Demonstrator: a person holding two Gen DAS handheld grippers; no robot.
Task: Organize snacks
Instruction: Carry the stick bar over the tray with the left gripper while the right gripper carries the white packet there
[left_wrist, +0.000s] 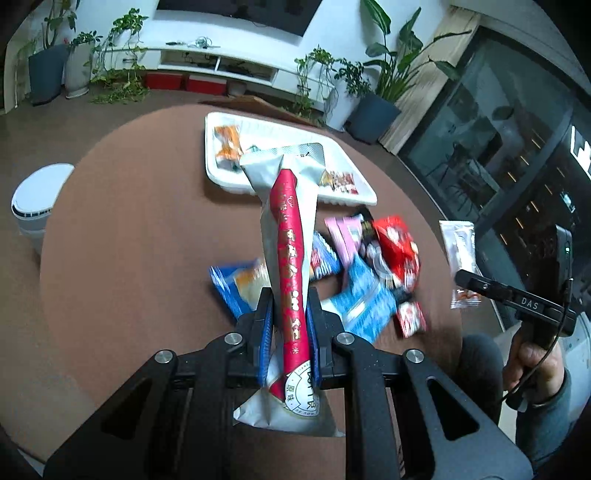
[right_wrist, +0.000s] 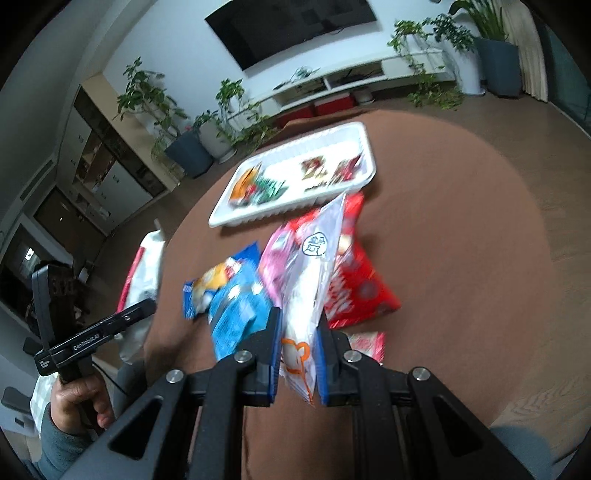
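The red-and-white packet (left_wrist: 291, 258) is clamped between the left gripper's (left_wrist: 290, 325) fingers, gripped low on its length so most of it sticks out toward 12 o'clock, above the surface (left_wrist: 129, 240) and pointing at the white tray (left_wrist: 364, 184). In the right wrist view the clear white packet (right_wrist: 314, 280) is pinched the same way in the right gripper (right_wrist: 299, 354), its fingers closed on the thin film.

Both holds look risky. Each packet is long and floppy beyond the fingers, so a quick swing could let it droop, twist or slide out, most likely the slick clear 1. The tray already holds several small snacks, an orange packet (left_wrist: 227, 144) among them, so a careless drop could land on them or catch the rim. With 2 loads heading for the same tray at 12 o'clock, the grippers could also bump. The loose pile (right_wrist: 280, 288) lies just below the packets, and a low pass may drag the blue packet (right_wrist: 236, 314) or red bag (right_wrist: 354, 291) along.
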